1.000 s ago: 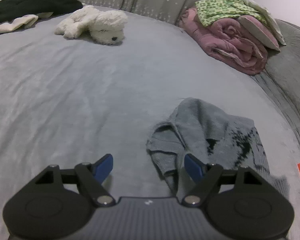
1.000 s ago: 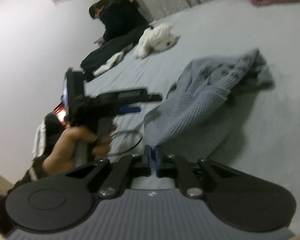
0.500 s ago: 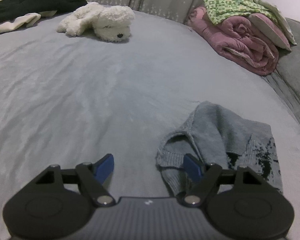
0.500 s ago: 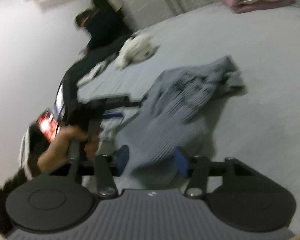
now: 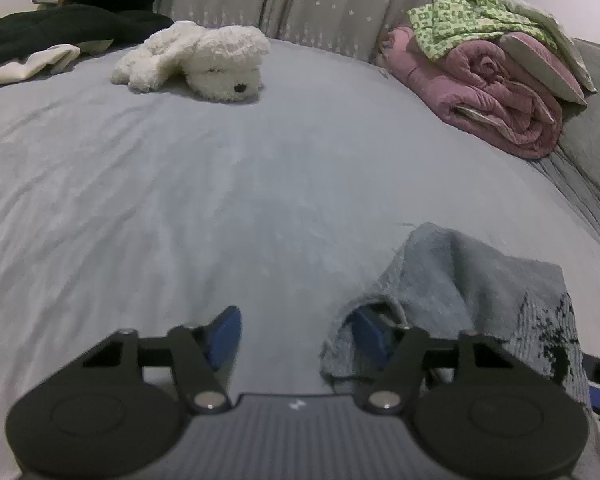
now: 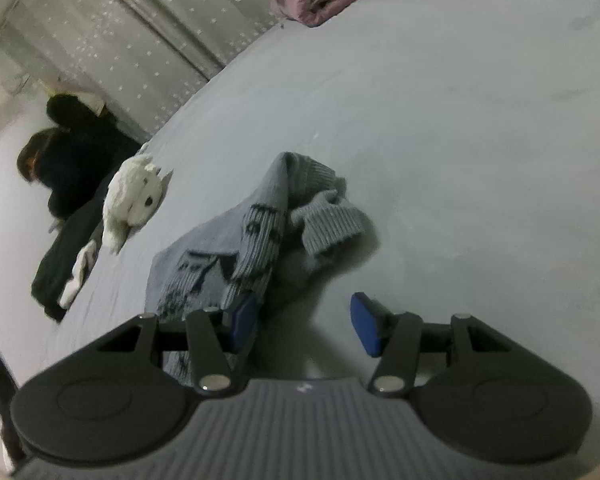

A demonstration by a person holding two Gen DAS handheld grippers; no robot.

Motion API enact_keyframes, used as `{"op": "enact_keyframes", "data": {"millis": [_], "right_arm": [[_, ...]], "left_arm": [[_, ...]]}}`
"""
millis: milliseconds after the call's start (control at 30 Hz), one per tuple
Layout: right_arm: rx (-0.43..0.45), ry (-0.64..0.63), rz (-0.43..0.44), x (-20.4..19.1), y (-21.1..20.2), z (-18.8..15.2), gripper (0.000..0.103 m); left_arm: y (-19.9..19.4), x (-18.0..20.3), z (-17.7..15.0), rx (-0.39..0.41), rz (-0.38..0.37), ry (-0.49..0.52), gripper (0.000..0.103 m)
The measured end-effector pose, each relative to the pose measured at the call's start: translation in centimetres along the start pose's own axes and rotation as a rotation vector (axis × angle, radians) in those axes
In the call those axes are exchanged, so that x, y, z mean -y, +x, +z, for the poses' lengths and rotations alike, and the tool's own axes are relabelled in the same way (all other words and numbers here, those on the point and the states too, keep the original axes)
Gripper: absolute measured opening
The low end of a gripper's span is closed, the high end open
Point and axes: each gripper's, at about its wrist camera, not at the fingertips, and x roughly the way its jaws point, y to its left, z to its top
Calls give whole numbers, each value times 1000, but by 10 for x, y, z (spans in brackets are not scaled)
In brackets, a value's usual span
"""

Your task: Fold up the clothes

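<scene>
Where it lies crumpled, grey knit sweater (image 6: 236,256), black pattern, ribbed cuff

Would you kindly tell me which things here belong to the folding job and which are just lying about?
Belongs to the job:
- grey sweater, crumpled on the bed
- left gripper, jaws closing, sweater edge draped over one finger
- right gripper, open beside the sweater

Just lying about:
- plush dog
- pink quilt
- green cloth
- dark clothes
</scene>
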Motion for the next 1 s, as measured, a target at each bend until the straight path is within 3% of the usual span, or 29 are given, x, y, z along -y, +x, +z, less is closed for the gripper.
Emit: {"op": "enact_keyframes", "data": {"millis": [133,167,267,300,333,400,833,1000], "right_arm": [[45,-22,-5,-6,14,1,56],[52,-26,-6,-6,17,1,55],[70,-55,-10,-3,24,0,36],[74,-62,-10,-1,25,-1,24],[73,-61,-6,0,27,0,14],[81,-57,-9,1,28,1,11],[290,-243,-115,-36,4,12,7],[337,-255,-167,-32,2,23,4]], "left_arm": [[4,-6,3,9,-12,-26,40],[5,-7,4,10,-11,-32,27],[9,-12,6,10,-3,-62,6],[10,-14,7,10,-2,-72,1],[10,-14,7,11,-1,-78,1],[10,-15,7,17,2,-81,0],[-39,-41,40,274,171,-71,0],[-44,-61,51,278,180,-130,0]]}}
